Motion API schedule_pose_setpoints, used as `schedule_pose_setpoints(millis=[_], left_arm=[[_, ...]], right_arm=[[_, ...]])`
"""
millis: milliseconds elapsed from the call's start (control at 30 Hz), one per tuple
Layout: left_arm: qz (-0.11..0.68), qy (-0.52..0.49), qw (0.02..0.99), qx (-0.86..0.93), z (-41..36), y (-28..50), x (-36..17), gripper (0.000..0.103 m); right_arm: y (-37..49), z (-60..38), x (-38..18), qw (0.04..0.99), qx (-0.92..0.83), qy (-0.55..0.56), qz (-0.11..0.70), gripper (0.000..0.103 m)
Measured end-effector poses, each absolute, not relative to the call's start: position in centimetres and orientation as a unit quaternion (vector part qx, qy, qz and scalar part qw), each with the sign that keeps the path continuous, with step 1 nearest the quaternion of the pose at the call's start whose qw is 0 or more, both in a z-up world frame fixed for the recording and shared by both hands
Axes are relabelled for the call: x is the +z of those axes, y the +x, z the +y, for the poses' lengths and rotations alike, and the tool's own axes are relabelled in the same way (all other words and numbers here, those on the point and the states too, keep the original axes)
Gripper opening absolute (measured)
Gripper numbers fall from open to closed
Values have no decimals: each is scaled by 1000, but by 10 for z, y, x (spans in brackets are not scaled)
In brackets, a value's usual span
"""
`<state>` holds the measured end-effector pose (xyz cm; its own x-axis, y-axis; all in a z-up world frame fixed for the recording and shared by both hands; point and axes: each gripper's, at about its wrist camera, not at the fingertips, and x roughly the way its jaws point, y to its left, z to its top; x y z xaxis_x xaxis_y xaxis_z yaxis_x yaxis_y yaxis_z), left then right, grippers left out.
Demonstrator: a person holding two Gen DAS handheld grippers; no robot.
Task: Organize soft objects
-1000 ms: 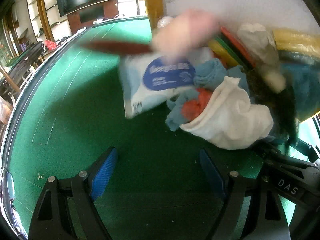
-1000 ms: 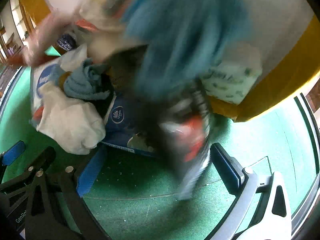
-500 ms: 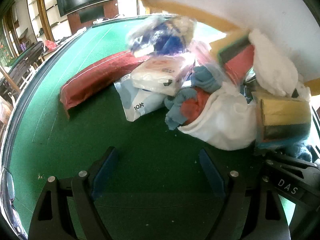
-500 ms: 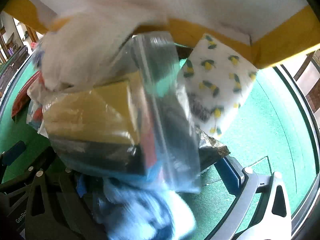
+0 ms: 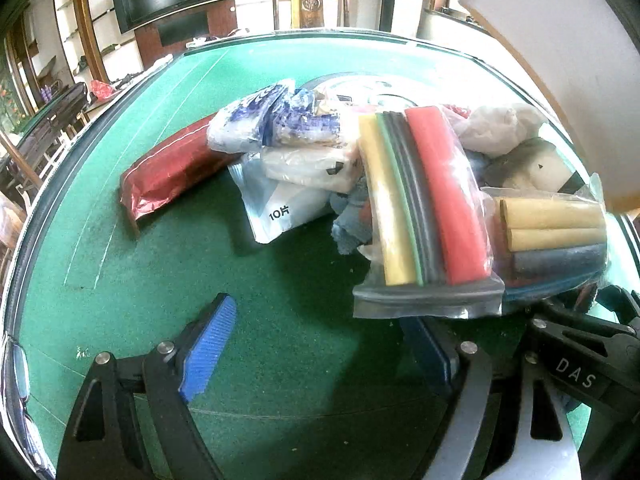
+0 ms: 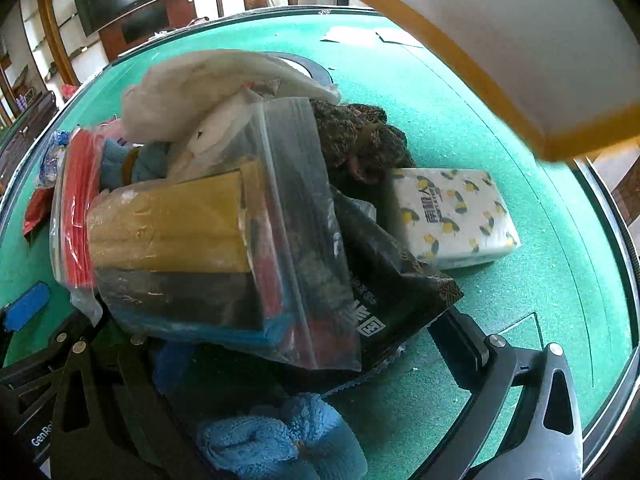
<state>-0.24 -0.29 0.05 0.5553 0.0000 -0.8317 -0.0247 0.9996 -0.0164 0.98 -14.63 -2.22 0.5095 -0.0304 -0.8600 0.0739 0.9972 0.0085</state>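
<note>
At twelve o'clock of the wide, empty left gripper [image 5: 320, 344], a white pack [image 5: 280, 204] reads "10片"; sponge bag [image 5: 424, 208] runs twelve-to-six; right gripper's [image 6: 280, 360] spread unclear.

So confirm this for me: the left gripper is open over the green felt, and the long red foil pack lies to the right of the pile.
One detail is wrong. In the left wrist view the red foil pack lies to the left of the pile, not the right. The left gripper is indeed open over the green felt, with nothing between its fingers.
</note>
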Motion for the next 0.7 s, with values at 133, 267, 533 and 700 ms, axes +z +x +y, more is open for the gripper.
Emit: schedule_pose_setpoints(millis=[133, 267, 533, 700], left_arm=[[472, -13, 882, 7, -3, -2, 1, 84], [472, -13, 882, 7, -3, -2, 1, 84], [472, -13, 882, 7, -3, -2, 1, 84], [472, -13, 882, 7, -5, -4, 1, 84]], right_arm=[[10, -146, -22, 868, -30, 22, 494, 103], [10, -146, -22, 868, -30, 22, 494, 103], [10, -147, -22, 868, -30, 22, 495, 103], [9, -146, -22, 868, -30, 22, 495, 103]])
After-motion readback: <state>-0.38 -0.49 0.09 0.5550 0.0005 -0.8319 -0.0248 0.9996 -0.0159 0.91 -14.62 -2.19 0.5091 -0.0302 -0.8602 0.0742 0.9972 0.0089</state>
